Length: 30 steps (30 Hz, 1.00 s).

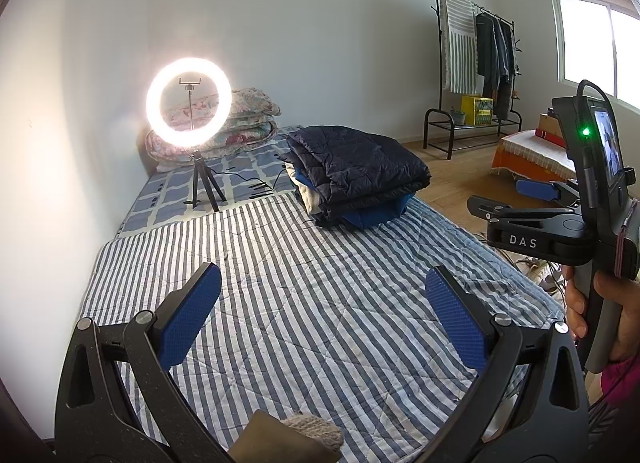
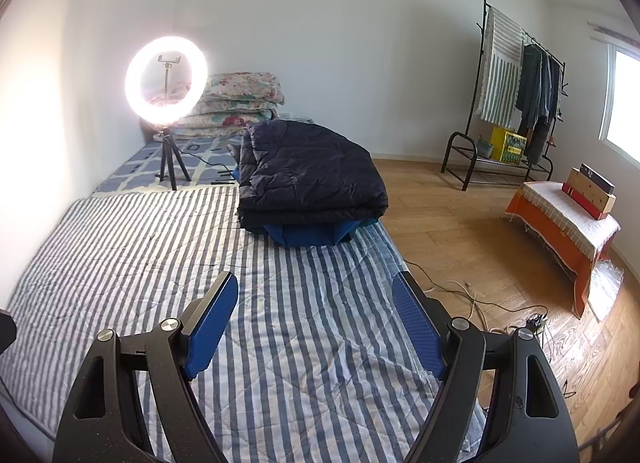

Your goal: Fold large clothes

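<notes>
Left gripper (image 1: pixel 324 311): black frame, blue-padded fingers, being held above the blue-and-white striped quilted bedspread (image 1: pixel 304 287) with jaws spread wide, nothing between them.
Right gripper (image 2: pixel 316 323): being held over the same bedspread near its floor-side edge, jaws likewise apart and empty.
Clothes: a folded dark navy quilted jacket (image 2: pixel 308 175) is lying atop a blue folded garment (image 2: pixel 312 237), well ahead of both grippers.
Background: a glowing ring light on a black tripod (image 2: pixel 166 79) is standing before stacked floral quilts (image 2: pixel 236 101).
</notes>
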### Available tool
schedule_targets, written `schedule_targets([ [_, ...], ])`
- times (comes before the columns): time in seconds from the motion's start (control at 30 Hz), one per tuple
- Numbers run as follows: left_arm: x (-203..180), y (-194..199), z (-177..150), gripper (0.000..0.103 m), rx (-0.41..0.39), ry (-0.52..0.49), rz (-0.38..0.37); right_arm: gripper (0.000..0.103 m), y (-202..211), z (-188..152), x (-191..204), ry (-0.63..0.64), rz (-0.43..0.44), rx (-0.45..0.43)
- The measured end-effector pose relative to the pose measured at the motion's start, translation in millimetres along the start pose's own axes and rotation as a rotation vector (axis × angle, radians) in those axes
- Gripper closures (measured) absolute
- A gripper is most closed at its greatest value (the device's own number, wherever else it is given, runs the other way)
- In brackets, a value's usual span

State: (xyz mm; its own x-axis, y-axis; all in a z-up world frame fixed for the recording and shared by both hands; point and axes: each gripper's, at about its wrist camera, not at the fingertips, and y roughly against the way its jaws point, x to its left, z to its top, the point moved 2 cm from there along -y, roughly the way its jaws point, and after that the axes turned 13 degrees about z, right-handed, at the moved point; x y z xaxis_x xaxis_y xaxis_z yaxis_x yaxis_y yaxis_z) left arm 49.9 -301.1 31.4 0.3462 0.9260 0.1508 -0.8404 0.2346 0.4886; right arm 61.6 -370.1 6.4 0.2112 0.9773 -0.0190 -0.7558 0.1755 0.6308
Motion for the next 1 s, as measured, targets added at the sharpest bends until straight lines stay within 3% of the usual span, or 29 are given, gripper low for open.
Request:
schedule_targets([
  [1.0,2.4,0.0,1.2,0.0,-0.01,-0.003,0.003,0.024,-1.8,0.1,1.3,0.003,0.004,0.004],
])
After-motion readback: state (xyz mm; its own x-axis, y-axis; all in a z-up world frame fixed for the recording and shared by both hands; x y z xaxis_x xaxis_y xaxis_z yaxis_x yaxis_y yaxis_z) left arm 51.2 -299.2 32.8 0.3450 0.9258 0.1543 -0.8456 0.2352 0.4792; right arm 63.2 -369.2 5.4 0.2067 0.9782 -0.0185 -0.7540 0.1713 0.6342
